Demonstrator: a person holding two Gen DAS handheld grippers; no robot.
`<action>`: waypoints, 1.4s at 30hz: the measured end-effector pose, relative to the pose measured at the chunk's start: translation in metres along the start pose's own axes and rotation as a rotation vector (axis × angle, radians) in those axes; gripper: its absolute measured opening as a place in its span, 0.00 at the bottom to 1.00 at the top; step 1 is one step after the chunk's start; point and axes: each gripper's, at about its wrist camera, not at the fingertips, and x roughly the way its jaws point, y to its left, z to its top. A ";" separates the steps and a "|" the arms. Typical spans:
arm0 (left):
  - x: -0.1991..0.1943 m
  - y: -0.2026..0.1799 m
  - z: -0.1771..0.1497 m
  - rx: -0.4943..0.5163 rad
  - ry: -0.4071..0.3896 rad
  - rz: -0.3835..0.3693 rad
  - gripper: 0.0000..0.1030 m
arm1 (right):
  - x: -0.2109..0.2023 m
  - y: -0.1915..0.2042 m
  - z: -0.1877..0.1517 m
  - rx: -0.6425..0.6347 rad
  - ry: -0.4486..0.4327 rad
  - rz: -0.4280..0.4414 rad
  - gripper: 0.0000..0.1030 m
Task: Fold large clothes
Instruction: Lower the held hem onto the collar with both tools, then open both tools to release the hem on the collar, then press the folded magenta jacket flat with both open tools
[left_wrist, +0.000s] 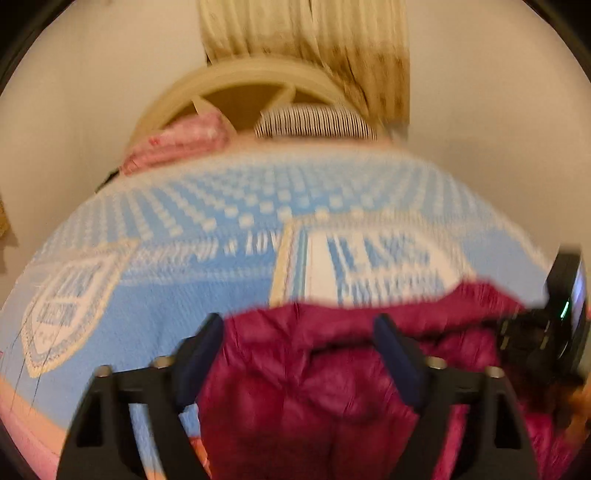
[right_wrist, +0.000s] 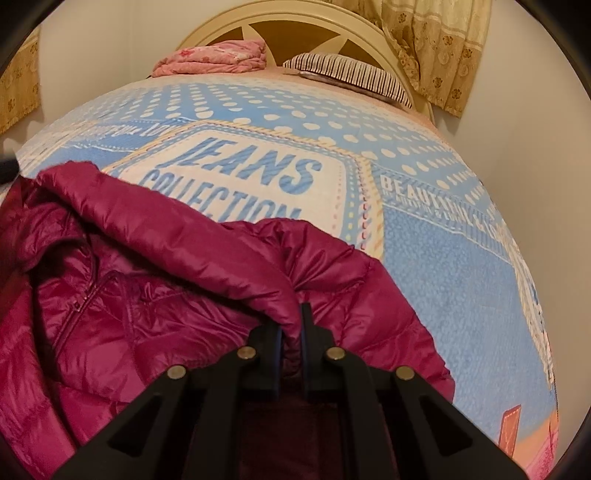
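Magenta puffer jacket (right_wrist: 155, 280), at 7 o'clock on blue bedspread (right_wrist: 443, 266): rumpled, fold barely begun; right gripper (right_wrist: 291, 332) clamped on jacket fabric, left gripper (left_wrist: 299, 350) spread, holding nothing.

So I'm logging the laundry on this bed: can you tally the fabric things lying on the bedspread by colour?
Magenta: 1, the puffer jacket, pinched by the right gripper
Pink: 1, the folded blanket by the headboard
Striped dark and white: 1, the pillow
Total: 3
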 end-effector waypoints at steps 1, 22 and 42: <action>0.001 -0.003 0.005 -0.005 -0.008 -0.003 0.83 | 0.001 0.001 -0.001 -0.002 0.000 -0.002 0.09; 0.110 -0.045 -0.035 0.032 0.283 0.057 0.83 | -0.067 -0.023 0.009 0.068 -0.108 0.096 0.44; 0.115 -0.051 -0.040 -0.037 0.269 -0.005 0.85 | 0.010 0.012 0.013 0.203 -0.030 0.157 0.44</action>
